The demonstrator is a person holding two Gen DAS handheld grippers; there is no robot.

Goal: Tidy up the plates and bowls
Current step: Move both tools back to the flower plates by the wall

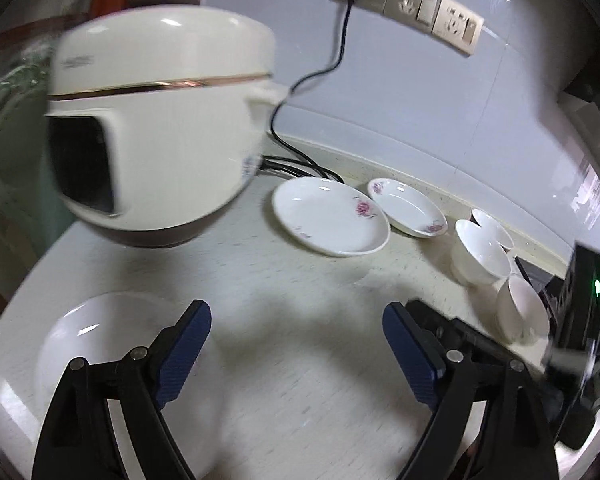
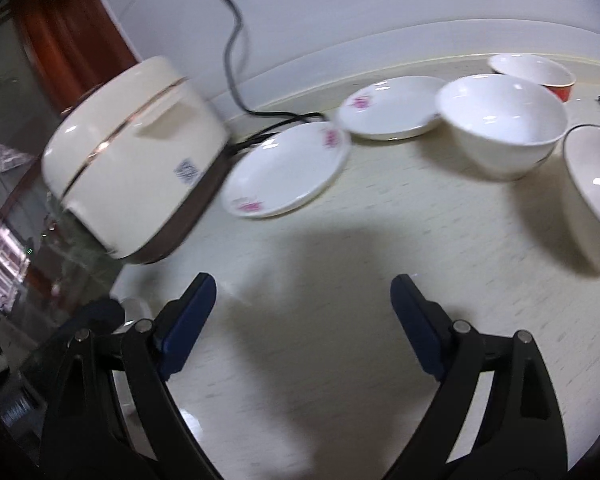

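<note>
On the counter (image 2: 320, 300) ahead, both my tools stand spread and empty: left gripper (image 1: 296, 340), right gripper (image 2: 304, 320). Two flowered plates (image 2: 286, 170) lie at twelve o'clock beside the rice cooker (image 2: 132, 176); white bowls (image 2: 500, 124) cluster at two, seemingly unsorted. A plain dish (image 1: 100, 340) sits at eight under my left tool, perhaps starting a stack. Open countertop lies between; the counter's left edge runs close, so I'd judge rightward approaches safer.

Home kitchen: rice cooker (image 1: 160, 120), countertop (image 1: 300, 340).
</note>
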